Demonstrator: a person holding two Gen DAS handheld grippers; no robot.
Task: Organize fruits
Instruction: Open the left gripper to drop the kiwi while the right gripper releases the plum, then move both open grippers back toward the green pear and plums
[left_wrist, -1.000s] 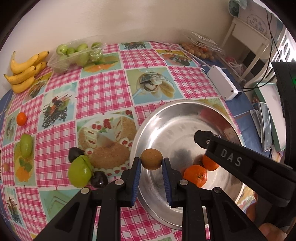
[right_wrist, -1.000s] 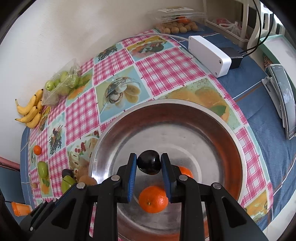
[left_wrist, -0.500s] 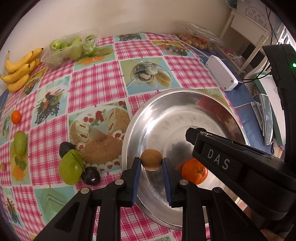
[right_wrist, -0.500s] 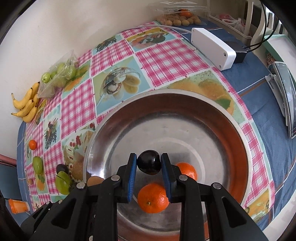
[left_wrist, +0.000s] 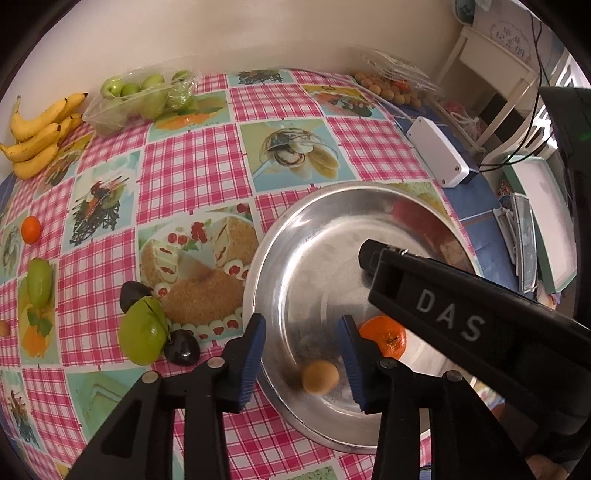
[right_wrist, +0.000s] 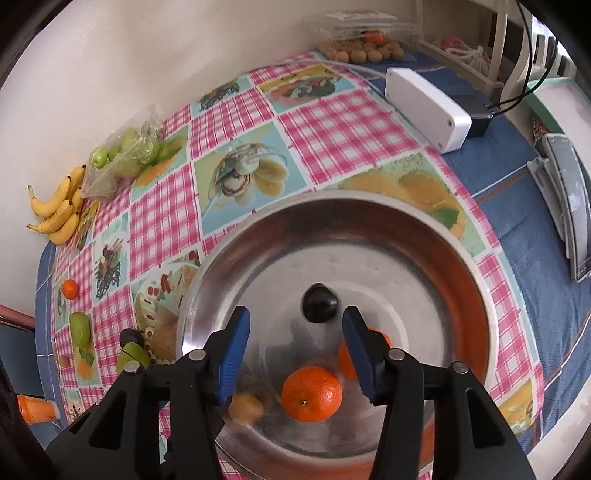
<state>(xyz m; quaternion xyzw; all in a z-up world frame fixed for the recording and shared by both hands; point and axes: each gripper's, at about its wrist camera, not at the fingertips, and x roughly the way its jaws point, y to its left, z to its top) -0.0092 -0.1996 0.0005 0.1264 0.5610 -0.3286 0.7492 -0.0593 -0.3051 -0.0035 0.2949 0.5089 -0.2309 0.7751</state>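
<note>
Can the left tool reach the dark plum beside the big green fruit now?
Probably yes: the left tool is opening with nothing gripped, and the dark plum lies uncovered on the cloth, just left of it.

A plain cream wall (left_wrist: 221, 33) rises beyond the fingers, behind the worktop (left_wrist: 192, 162) with its pink checked cloth; far right of the fingers stands a white chair (left_wrist: 495, 77), in soft daylight

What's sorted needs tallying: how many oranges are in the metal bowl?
2. The front orange lies on the near side of the metal bowl. The second orange sits just behind it to the right, only partly visible. More could be hidden below the view.
</note>
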